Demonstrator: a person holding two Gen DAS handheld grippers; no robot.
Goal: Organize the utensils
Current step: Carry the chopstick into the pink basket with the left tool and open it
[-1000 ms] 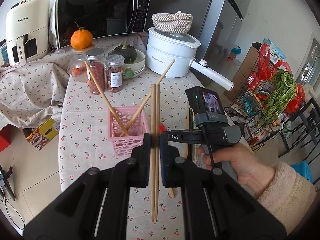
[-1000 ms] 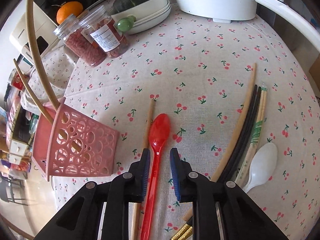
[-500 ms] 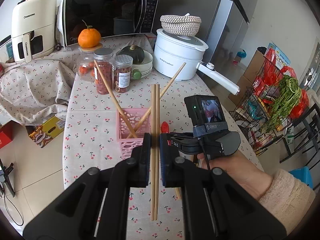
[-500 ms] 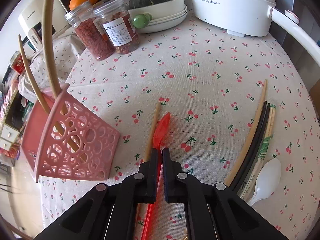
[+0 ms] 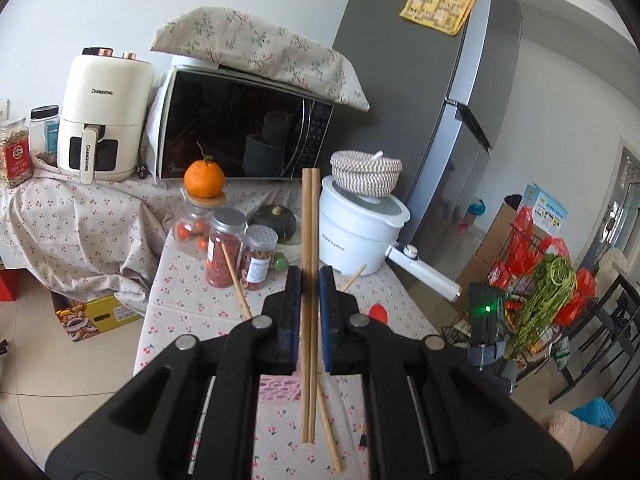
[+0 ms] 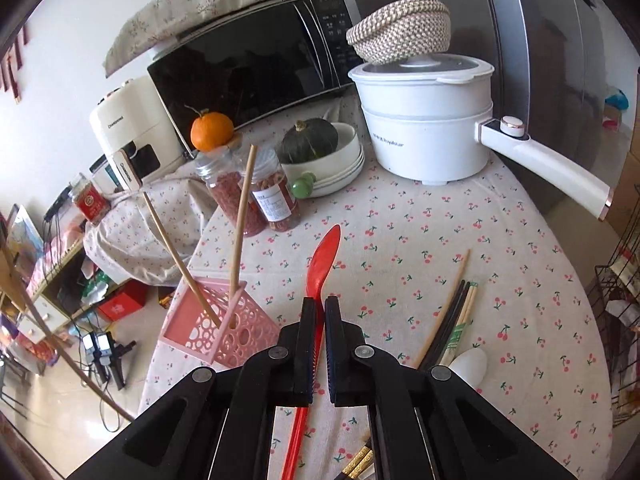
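Observation:
My left gripper (image 5: 310,280) is shut on a pair of wooden chopsticks (image 5: 309,216), held upright above the table. The pink basket (image 5: 276,386) shows just below its fingers, with two wooden chopsticks leaning in it. My right gripper (image 6: 319,304) is shut on the red spoon (image 6: 322,258), lifted off the cloth with its bowl pointing away. In the right wrist view the pink basket (image 6: 218,330) stands to the left with two chopsticks (image 6: 240,232) in it. Loose chopsticks (image 6: 452,324) and a white spoon (image 6: 468,366) lie on the cloth to the right.
A white electric pot (image 6: 428,128) with a long handle stands at the back right. Two jars (image 6: 260,196), bowls with a squash (image 6: 320,148), a microwave (image 5: 240,124) and an air fryer (image 5: 100,120) stand at the back. A wire rack (image 5: 532,292) stands beside the table.
The right gripper closed on the red spoon and lifted it off the cloth. Both grippers tilted upward, so the views now show the wall and appliances. The left still holds its chopsticks.

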